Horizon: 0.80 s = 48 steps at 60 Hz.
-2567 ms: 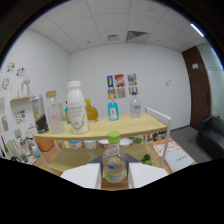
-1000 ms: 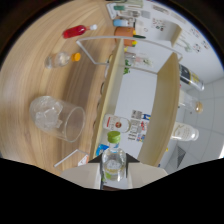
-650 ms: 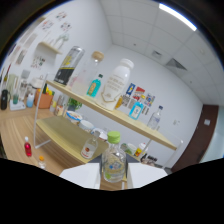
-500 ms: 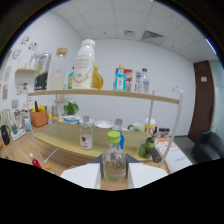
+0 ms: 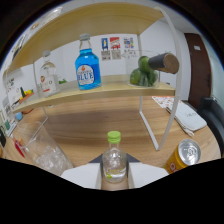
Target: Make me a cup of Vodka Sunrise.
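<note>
Swinging down from the shelf view, my gripper (image 5: 115, 172) stays clamped on the small green-capped bottle (image 5: 114, 159), now above the worktop (image 5: 100, 125) beside the ice-filled glass (image 5: 44, 152), ready for pouring.

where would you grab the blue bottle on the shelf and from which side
Grip the blue bottle around its wide labelled body, coming straight in from the open front of the shelf. It stands upright, with room on both sides. The gripper must first put down the green-capped bottle it holds.
</note>
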Tool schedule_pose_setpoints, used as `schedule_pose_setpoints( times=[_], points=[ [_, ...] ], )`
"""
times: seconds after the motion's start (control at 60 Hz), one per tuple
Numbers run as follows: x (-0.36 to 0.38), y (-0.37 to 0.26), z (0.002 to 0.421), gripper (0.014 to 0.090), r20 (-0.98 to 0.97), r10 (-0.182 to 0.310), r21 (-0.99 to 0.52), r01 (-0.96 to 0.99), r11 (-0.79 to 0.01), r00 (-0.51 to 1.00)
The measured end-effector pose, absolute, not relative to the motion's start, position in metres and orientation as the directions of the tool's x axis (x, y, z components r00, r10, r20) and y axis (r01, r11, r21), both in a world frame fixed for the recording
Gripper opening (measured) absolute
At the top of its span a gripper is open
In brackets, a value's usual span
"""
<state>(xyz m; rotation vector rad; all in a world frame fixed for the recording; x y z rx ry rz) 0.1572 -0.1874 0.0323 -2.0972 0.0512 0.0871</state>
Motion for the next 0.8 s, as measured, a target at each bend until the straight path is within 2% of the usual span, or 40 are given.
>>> schedule_pose_setpoints(
  times=[0.35,0.483,0.533,0.6,0.683,0.717,0.75,0.8],
  points=[
    [0.156,-0.199,0.020,0.0366,-0.027,0.026,-0.838,-0.009,-0.546,0.999],
    [0.154,-0.209,0.016,0.0379,-0.019,0.053,-0.827,0.014,-0.562,0.998],
    [0.151,-0.213,0.016,0.0429,-0.026,0.064,-0.821,0.016,-0.571,0.998],
    [0.151,-0.217,0.021,0.0535,-0.023,0.066,-0.823,0.019,-0.567,0.998],
    [0.153,-0.223,0.031,0.0773,-0.003,0.059,-0.824,0.031,-0.566,0.998],
    [0.152,-0.227,0.037,0.0840,0.000,0.052,-0.825,0.029,-0.564,0.999],
    [0.153,-0.231,0.045,0.0861,0.004,0.036,-0.828,0.023,-0.560,0.999],
    [0.150,-0.238,0.060,0.0851,-0.001,0.023,-0.834,0.012,-0.552,1.000]
  ],
)
